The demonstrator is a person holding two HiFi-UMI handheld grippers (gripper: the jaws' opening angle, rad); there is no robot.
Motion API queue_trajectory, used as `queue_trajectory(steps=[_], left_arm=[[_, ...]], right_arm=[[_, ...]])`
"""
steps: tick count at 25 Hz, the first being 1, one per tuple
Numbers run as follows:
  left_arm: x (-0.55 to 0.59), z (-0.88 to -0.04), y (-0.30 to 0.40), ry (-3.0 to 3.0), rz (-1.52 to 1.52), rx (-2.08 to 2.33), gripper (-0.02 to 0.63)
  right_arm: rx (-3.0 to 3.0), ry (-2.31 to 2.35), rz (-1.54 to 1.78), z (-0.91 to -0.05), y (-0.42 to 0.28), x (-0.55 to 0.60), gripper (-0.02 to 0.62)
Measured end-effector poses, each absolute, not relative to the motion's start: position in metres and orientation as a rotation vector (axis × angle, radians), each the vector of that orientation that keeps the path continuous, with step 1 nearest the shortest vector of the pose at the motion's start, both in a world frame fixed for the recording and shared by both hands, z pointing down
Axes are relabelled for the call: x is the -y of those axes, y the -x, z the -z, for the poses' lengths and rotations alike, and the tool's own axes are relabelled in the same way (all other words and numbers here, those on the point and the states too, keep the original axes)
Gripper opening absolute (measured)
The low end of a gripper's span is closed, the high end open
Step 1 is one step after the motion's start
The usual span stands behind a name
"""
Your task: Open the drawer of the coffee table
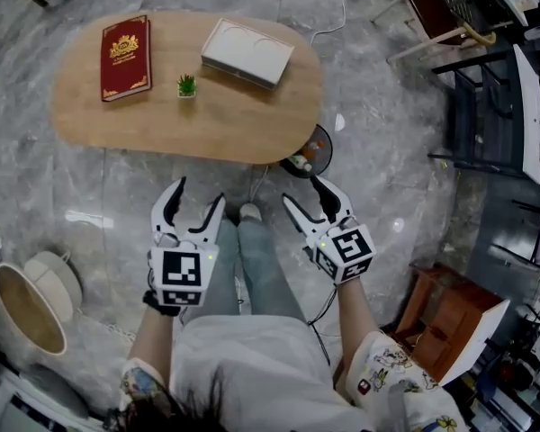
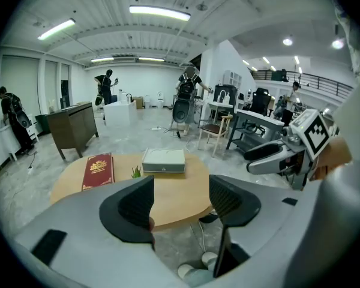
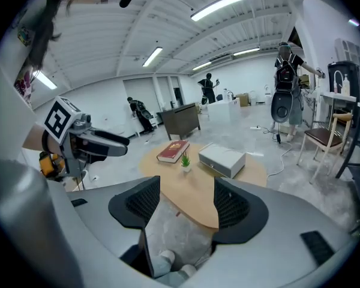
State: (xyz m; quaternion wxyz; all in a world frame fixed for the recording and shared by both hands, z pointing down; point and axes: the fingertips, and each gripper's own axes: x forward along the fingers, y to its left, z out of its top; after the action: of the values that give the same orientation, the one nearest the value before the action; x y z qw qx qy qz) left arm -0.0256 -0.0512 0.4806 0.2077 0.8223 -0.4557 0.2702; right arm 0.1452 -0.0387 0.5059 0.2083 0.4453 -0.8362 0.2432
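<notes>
A low oval wooden coffee table [image 1: 252, 120] stands ahead of me on the marble floor. On it sits a grey drawer box [image 1: 248, 52], also seen in the left gripper view [image 2: 163, 160] and the right gripper view [image 3: 222, 159]; its drawer looks closed. My left gripper [image 1: 196, 203] is held in the air short of the table's near edge, open and empty. My right gripper [image 1: 308, 196] hangs beside it, also open and empty. Both are well away from the box.
A red book [image 1: 126, 58] and a tiny potted plant [image 1: 187, 85] lie left of the box. A round basket [image 1: 25, 304] stands on the floor at my left, chairs [image 1: 445, 21] and wooden boxes [image 1: 454, 318] at my right. Several people stand far off [image 2: 189, 98].
</notes>
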Motion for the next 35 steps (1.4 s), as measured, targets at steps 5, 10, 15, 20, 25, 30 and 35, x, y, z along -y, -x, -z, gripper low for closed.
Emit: queue_trajectory(steps=[5, 10, 15, 20, 25, 30, 35], left_arm=[[0.052, -0.513, 0.016, -2.295, -0.776, 1.244, 0.264], [0.046, -0.549, 0.002, -2.275, -0.767, 1.234, 0.264], [0.033, -0.585, -0.008, -2.256, -0.790, 1.183, 0.264], [0.027, -0.615, -0.014, -2.261, -0.824, 1.151, 0.264], [0.030, -0.645, -0.016, -2.238, -0.831, 1.140, 0.262], [0.031, -0.676, -0.015, -2.209, -0.852, 1.126, 0.262], [0.025, -0.712, -0.022, -2.204, -0.935, 1.059, 0.262]], right_arm=[[2.307, -1.152, -0.698, -0.556, -0.136, 0.038, 0.247], [2.287, -1.080, -0.683, -0.601, -0.139, 0.032, 0.247], [2.251, -1.069, -0.700, -0.649, -0.146, 0.027, 0.247], [2.213, -1.052, -0.712, -0.696, -0.153, 0.032, 0.247], [2.160, -1.009, -0.713, -0.744, -0.156, 0.035, 0.247], [2.115, -0.971, -0.707, -0.786, -0.156, 0.041, 0.247], [2.054, -0.975, -0.711, -0.826, -0.166, 0.047, 0.247]])
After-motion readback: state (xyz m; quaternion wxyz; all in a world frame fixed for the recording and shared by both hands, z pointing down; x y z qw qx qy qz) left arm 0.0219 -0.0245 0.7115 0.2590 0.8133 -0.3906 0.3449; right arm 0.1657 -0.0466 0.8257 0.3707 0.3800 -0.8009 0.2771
